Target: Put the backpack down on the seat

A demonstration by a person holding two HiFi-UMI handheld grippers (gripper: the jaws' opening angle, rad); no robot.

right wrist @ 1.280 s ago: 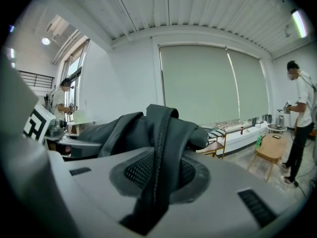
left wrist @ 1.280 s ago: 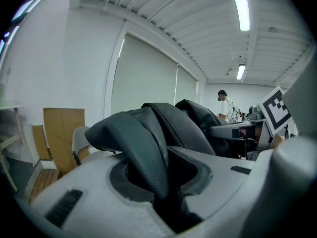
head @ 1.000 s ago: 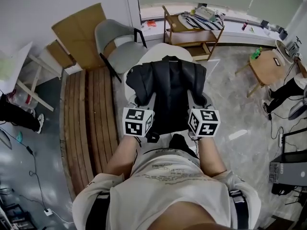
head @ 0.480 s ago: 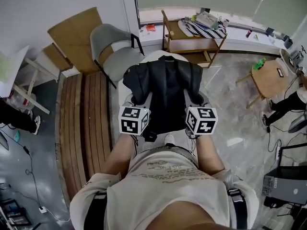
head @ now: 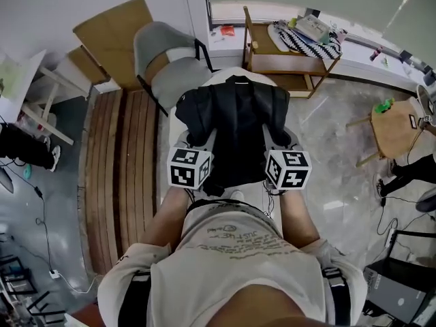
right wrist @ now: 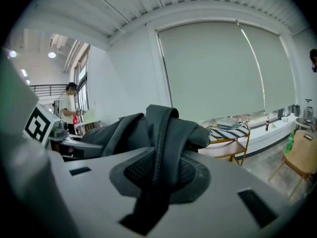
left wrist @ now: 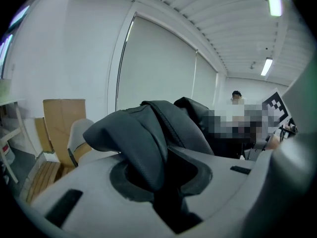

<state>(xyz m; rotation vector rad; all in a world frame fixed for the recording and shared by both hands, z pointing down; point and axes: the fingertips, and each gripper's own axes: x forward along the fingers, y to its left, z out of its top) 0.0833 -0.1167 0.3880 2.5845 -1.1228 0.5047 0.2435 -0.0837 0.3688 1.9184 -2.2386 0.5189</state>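
The black backpack [head: 235, 125] is gripped from both sides. The left tool [head: 199, 142] is clenched on the left shoulder strap [left wrist: 141, 148], and the right tool [head: 278, 142] is clenched on the right shoulder strap [right wrist: 163, 143]. The bag is held over the white seat [head: 225, 75], just beside a grey chair [head: 170, 63] — whether it is resting on that seat cannot be told.

The backpack [head: 235, 118] is black; the seat [head: 219, 75] is white. The left tongs [left wrist: 163, 180] and right tongs [right wrist: 157, 182] are pale grey with dark grey pads, their cubes patterned in black squares on white. The chair [head: 170, 63] is grey, the cardboard [head: 112, 29] tan, the wooden slats [head: 119, 162] brown, and the cloth [head: 304, 38] black-and-white zigzag.
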